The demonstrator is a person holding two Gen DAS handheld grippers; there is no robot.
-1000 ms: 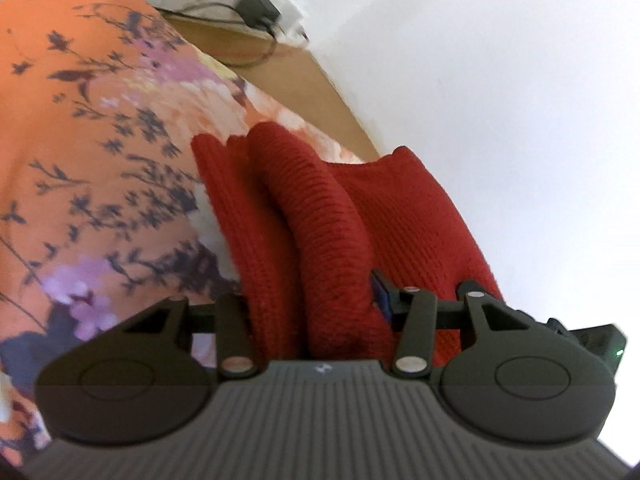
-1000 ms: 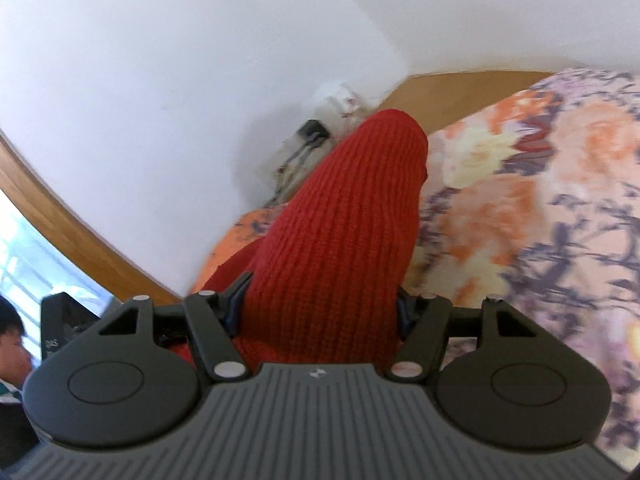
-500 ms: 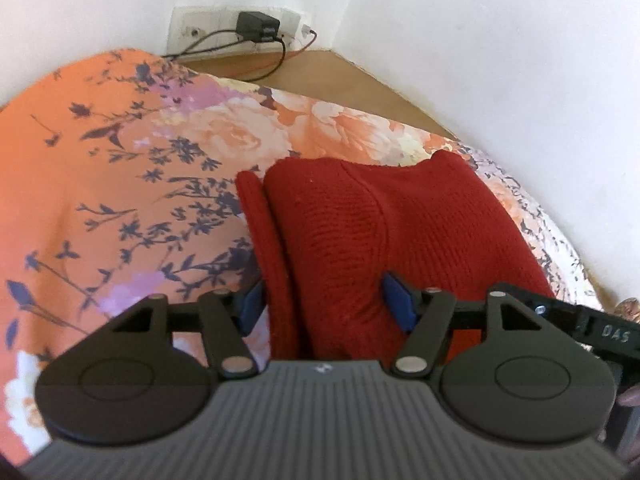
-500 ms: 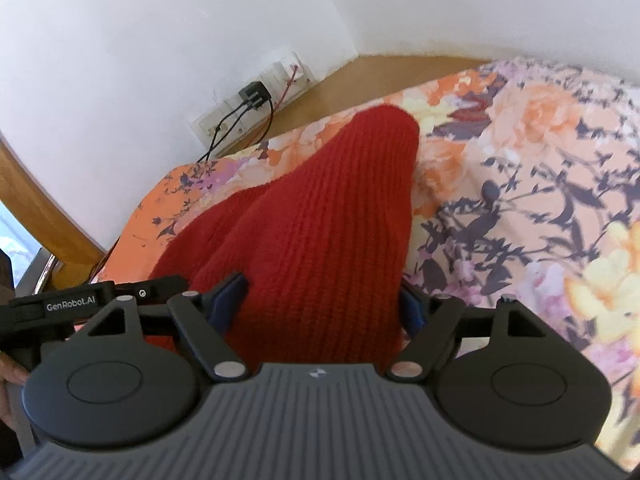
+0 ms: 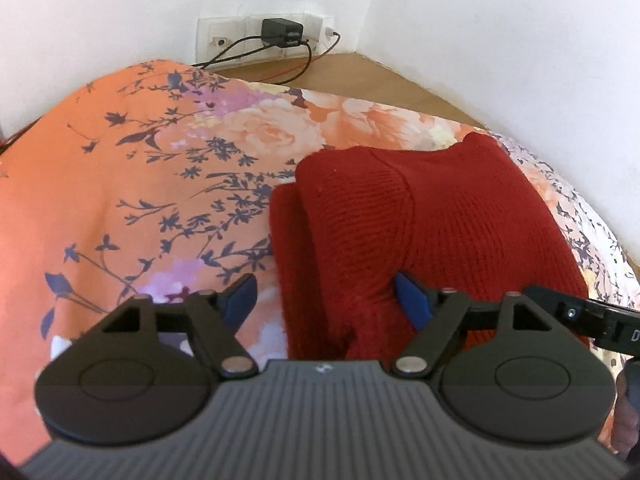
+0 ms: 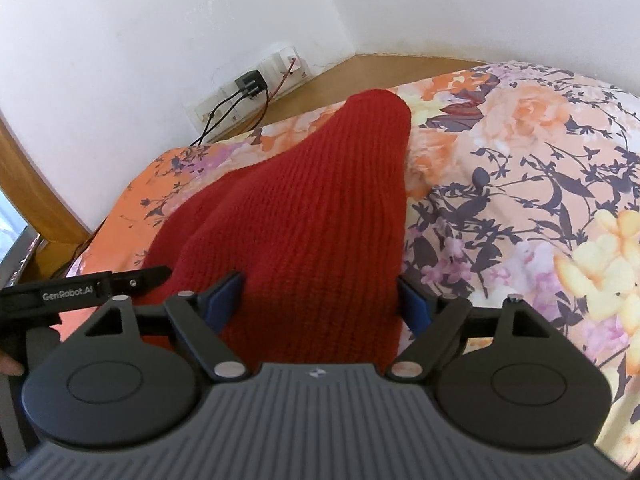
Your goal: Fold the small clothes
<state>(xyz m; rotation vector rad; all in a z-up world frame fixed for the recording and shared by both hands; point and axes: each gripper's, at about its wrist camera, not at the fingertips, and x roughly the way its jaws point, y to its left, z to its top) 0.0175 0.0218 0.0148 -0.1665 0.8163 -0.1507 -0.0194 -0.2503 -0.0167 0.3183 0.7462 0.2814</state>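
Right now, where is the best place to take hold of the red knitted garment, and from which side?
Probably the near doubled edge of the red knitted garment, approached from the near side along the bedspread. There the layers stack thick; the far end tapers. The left tool and right tool are open around that edge.

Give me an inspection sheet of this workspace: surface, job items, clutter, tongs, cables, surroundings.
Surface: floral bedspread, orange with pale blooms.
Job's things: red knit garment, folded, lying on the bedspread.
Clutter: nothing seen.
Grippers: left tongs open, fabric lying between the fingers; right tongs open, straddling the garment.
Cables: black charger in the wall socket strip, with its black cable trailing down behind the bed.
Surroundings: white walls, wooden ledge behind the bed.
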